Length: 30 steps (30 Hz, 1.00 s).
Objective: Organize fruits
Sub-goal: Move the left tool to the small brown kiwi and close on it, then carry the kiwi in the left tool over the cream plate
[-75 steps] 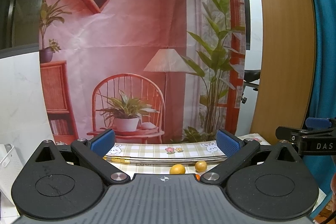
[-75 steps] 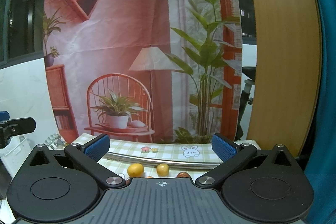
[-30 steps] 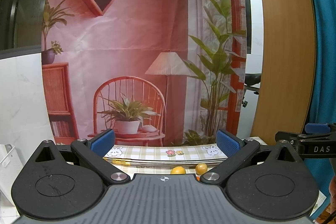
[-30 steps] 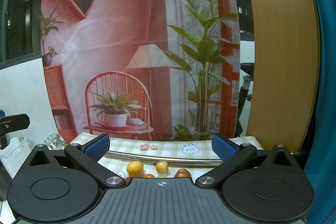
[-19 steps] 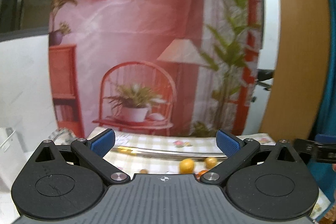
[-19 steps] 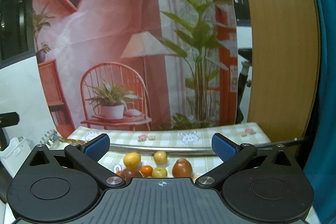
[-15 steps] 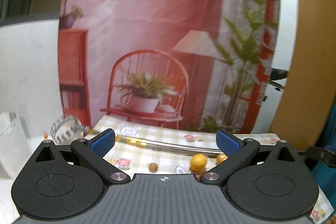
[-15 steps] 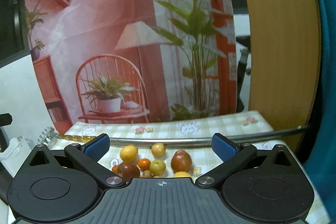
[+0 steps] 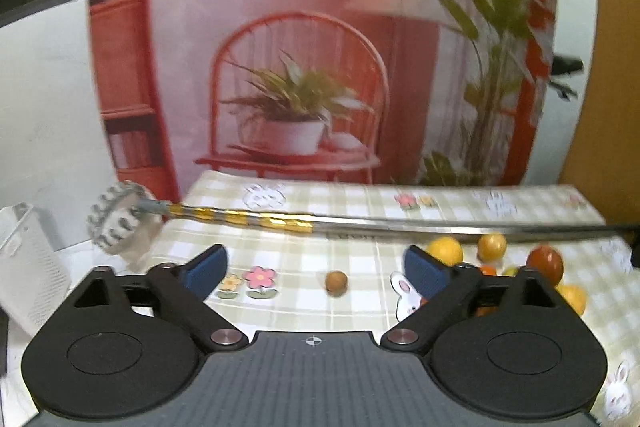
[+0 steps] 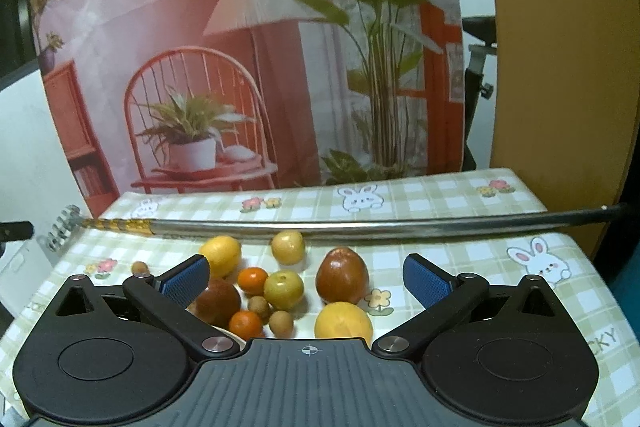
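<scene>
Plainly nothing gripped yet: right tool (image 10: 306,277) spread wide and empty, hanging low above the fruit cluster (image 10: 280,287) on the checked worktop (image 10: 460,267). Left tool (image 9: 316,269) likewise wide and empty, aimed at a bare patch with only one small brown fruit (image 9: 336,282) lying ahead between its fingers, somewhat right of centre.

Seen from the right wrist: yellow lemon (image 10: 221,255) and pale round fruit (image 10: 287,247) at the far edge, just in front of a long metal rod (image 10: 360,227) stretched crosswise over the cloth; dark red pear-shaped fruit (image 10: 342,279) right of centre; green-yellow fruit (image 10: 283,289) in the middle, touching or nearly touching a small orange (image 10: 253,279); larger orange-yellow fruit (image 10: 343,323) nearest, partly hidden under the tool body.

Key relation: whole cluster straight ahead of the right tool, within its finger span, but off to the far right of the left one. So probably the right hand nearer for the pile, the left better placed for the lone brown stray. Round fruits, so no long axis to line up with. No bowl or tray visible; destination cannot be told.
</scene>
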### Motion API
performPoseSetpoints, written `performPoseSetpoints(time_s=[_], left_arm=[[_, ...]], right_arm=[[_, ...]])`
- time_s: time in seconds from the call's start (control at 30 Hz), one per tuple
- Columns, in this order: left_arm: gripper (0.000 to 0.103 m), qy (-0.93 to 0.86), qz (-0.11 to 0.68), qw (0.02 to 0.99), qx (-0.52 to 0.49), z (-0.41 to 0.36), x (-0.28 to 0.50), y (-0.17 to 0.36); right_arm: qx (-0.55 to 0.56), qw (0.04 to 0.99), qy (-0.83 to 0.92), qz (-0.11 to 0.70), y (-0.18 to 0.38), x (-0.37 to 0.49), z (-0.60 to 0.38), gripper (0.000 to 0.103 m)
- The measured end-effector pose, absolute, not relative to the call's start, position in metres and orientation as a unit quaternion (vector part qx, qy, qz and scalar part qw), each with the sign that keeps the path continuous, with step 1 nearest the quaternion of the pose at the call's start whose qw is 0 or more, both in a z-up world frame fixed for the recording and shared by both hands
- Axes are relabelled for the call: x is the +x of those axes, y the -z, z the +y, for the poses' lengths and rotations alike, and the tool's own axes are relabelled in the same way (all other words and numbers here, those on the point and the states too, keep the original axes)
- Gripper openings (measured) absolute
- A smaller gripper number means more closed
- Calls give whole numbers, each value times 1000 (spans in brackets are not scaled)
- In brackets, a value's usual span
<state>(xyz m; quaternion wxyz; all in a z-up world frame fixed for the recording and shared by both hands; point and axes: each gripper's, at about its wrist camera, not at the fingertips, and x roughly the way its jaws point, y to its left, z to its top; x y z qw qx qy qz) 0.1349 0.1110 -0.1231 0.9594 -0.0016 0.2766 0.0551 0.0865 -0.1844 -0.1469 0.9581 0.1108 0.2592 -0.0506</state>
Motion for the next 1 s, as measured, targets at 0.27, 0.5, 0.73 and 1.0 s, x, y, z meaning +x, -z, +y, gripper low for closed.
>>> performPoseSetpoints(time_s=[0.27,0.5,0.73,1.0], left_arm=[[64,-17,324,946,-1,114,196,178],[50,-27,372,927,-28,129,250,226],[44,-20,388,919,-66,142,272,255],[29,-15,397,917,-44,135,278,265]], right_arm=[[109,954,53,273,170,113,-189,103],[124,949,54,286,182,125,-198,102],[137,944,60,295,192,133,-207,102],[145,941,61,300,199,137,-212,102]])
